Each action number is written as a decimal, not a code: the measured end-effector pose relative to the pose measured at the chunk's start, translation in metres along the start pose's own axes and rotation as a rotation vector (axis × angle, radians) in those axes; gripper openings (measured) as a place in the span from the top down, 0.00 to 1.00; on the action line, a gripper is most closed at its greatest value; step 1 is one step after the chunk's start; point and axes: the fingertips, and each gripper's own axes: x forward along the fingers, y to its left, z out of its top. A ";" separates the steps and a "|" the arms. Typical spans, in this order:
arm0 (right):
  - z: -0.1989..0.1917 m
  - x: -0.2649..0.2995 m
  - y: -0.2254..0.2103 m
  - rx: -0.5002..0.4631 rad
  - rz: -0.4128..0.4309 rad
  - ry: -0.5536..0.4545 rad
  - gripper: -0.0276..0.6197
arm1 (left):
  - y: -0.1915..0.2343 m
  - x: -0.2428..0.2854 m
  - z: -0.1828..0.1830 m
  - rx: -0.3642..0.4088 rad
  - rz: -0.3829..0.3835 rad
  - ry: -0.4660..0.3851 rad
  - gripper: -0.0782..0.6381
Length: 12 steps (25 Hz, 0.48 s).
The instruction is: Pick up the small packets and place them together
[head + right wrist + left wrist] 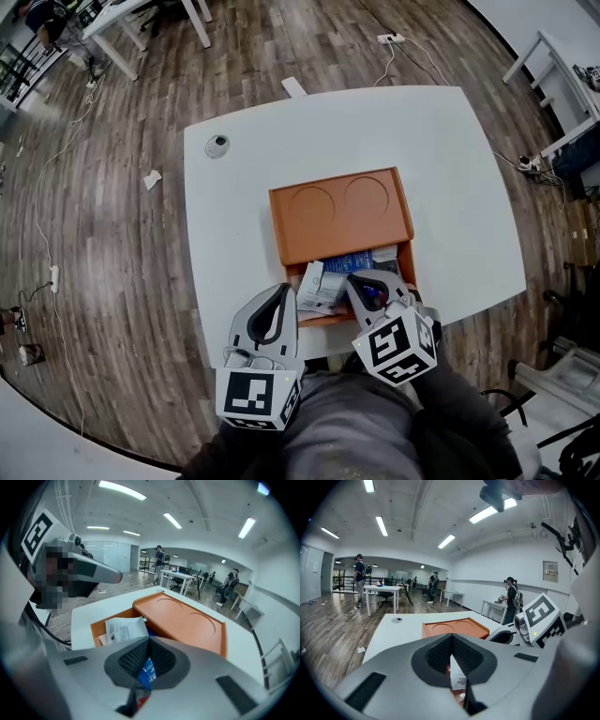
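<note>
An orange box (342, 211) sits on the white table (450, 169), its drawer (410, 267) pulled out toward me. Inside lie a white packet (314, 286) and blue packets (354, 262). My right gripper (354, 278) reaches down into the drawer and is shut on a blue packet (147, 670), which sticks out between its pads. My left gripper (284, 289) hovers at the drawer's left front corner, jaws shut at the tip and beside the white packet (458, 677), which shows through the gap behind the tips. In the right gripper view the white packet (124, 630) rests in the drawer.
A small round grey cap (217, 144) lies at the table's far left corner. The box lid has two round recesses (312, 202). Cables and a scrap of paper (151, 178) lie on the wood floor. Other tables and people stand further off.
</note>
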 end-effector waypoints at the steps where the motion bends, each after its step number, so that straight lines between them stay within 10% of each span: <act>1: 0.004 -0.007 0.002 -0.007 -0.009 -0.018 0.95 | -0.003 -0.005 0.002 0.004 0.001 -0.008 0.89; 12: 0.046 -0.079 0.014 -0.074 -0.090 -0.194 0.95 | -0.046 -0.036 0.024 0.059 -0.033 -0.094 0.89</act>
